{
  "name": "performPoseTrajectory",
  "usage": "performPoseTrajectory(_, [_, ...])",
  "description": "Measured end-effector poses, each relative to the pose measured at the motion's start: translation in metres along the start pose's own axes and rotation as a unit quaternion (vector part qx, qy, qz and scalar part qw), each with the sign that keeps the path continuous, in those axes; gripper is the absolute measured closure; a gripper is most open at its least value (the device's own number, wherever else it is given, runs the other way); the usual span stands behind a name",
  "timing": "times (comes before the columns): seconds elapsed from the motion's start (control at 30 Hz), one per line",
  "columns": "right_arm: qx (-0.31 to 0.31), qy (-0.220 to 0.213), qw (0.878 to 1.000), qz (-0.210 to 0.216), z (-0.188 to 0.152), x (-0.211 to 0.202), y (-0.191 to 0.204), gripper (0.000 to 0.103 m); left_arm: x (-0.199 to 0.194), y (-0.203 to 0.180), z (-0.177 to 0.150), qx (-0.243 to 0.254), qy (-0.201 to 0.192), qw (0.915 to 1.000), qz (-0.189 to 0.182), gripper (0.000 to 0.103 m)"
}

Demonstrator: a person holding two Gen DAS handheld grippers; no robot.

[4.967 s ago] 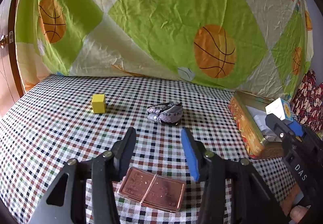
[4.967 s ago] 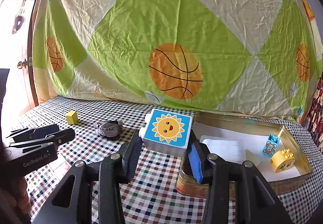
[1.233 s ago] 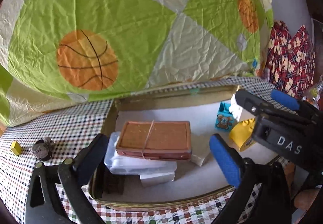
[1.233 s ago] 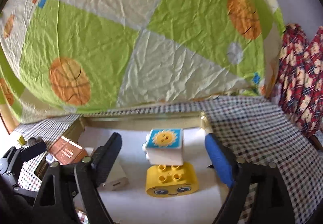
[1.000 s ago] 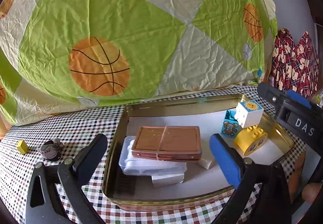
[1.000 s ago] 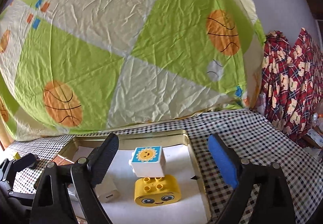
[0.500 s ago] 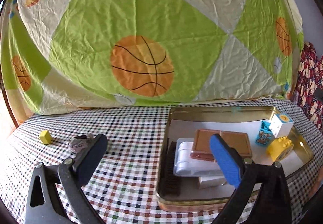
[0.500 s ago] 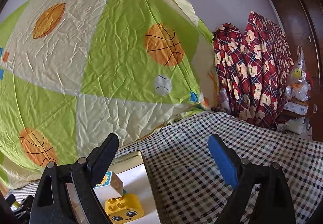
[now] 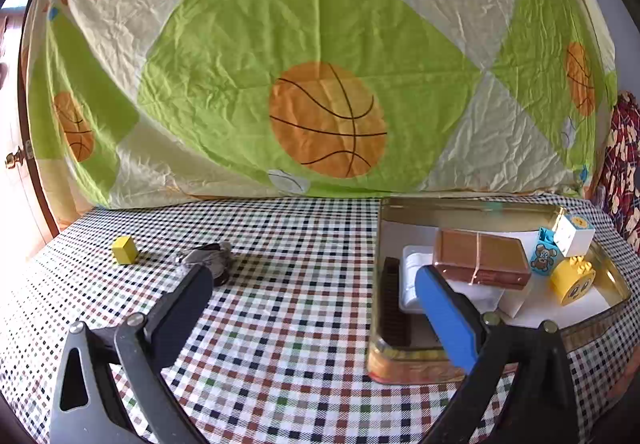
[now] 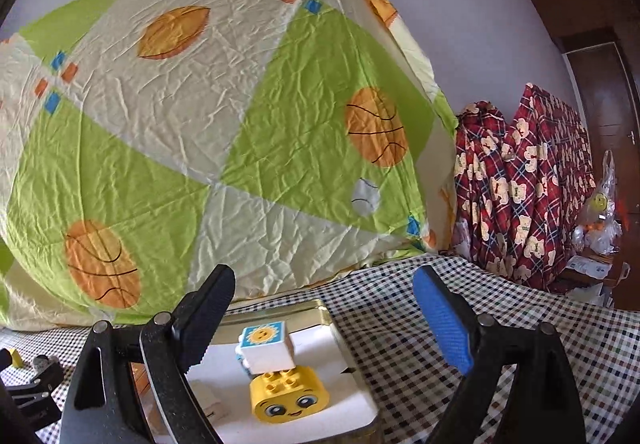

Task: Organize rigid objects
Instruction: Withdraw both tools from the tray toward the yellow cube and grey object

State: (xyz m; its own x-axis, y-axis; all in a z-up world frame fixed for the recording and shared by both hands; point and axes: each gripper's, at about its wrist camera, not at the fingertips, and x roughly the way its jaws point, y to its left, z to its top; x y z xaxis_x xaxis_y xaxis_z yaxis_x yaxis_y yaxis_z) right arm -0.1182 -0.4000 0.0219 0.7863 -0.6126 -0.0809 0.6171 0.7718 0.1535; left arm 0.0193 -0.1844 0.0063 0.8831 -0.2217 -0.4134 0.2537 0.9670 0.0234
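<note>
Left wrist view: the checked counter (image 9: 280, 324) is carrying the gold tin (image 9: 412, 362), which is gathering the brown case (image 9: 480, 256) and toy blocks into one place. The left tool (image 9: 312, 304) and right tool (image 10: 320, 316) are both gaping wide, holding nothing. The grey bundle (image 9: 208, 258) and yellow cube (image 9: 125, 250) are lying outside the tin, unobstructed.

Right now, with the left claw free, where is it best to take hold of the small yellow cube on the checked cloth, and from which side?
Grip the yellow cube on two opposite flat side faces, coming down from above or from the near side. It rests flat on the checked cloth, slightly turned, so the left claw probably needs a small twist to match. The grey object lies apart on its right.
</note>
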Motion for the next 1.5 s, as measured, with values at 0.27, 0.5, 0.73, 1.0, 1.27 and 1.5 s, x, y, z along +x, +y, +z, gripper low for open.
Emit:
performPoseTrajectory(0.27, [0.025,0.005,1.000,0.004,-0.007,-0.023,0.009,0.011,-0.009,0.020,-0.005,-0.002,-0.002,1.0000,-0.005,0.001])
performPoseTrajectory(0.5, [0.008,0.019,1.000,0.014,-0.013,-0.037,0.040,0.011,-0.012,0.038,-0.007,0.015,-0.002,0.9999,0.006,0.001])
performPoseTrajectory(0.73, [-0.011,0.026,0.998,0.047,-0.022,-0.049,0.084,0.011,-0.009,0.068,-0.008,0.027,-0.002,0.9994,0.022,0.001])
performPoseTrajectory(1.0, [-0.020,0.040,0.995,0.087,-0.032,-0.054,0.137,0.011,0.009,0.125,-0.006,0.005,0.012,0.9984,0.055,0.001])
performPoseTrajectory(1.27, [-0.017,0.055,0.991,0.124,-0.041,-0.056,0.182,0.011,0.025,0.171,-0.006,-0.023,0.027,0.9967,0.072,0.001])
performPoseTrajectory(1.5, [-0.020,0.071,0.985,0.158,-0.049,-0.054,0.225,0.011,0.036,0.197,-0.004,-0.035,0.042,0.9955,0.077,0.001])
